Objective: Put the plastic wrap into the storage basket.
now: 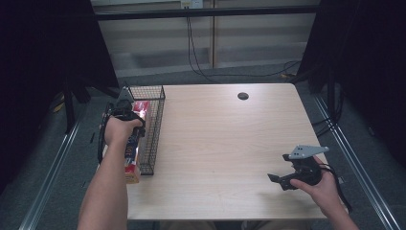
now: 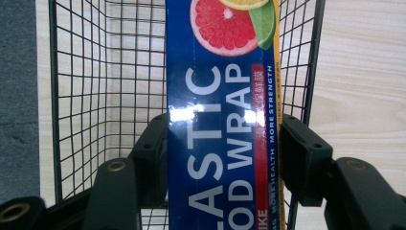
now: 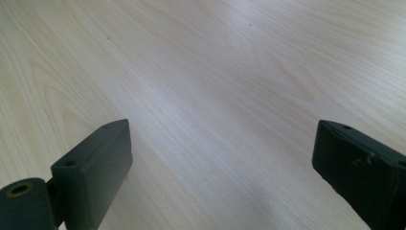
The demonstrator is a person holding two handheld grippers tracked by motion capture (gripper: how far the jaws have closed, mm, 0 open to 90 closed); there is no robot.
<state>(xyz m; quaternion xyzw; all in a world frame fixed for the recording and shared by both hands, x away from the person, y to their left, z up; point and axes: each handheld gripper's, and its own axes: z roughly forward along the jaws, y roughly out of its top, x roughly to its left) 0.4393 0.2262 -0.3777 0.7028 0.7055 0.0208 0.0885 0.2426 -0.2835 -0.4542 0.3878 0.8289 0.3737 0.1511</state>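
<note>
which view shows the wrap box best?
Left gripper view: the box sits close up, label readable, clamped by the left tool over the basket. High view shows it small, partly behind the hand. Right gripper view faces table.

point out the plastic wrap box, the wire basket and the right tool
plastic wrap box [image 2: 220, 143], left gripper view, on its blue printed face between the jaws
wire basket [image 1: 155, 129], high view, on its mesh side wall facing the table
right tool [image 3: 220, 167], right gripper view, midway between its two spread jaws, over the bare tabletop

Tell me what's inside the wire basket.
A blue plastic wrap box lies along the wire basket, clamped by the left gripper. Bare mesh shows beside it. The hand and the box hide whatever lies beneath.
</note>
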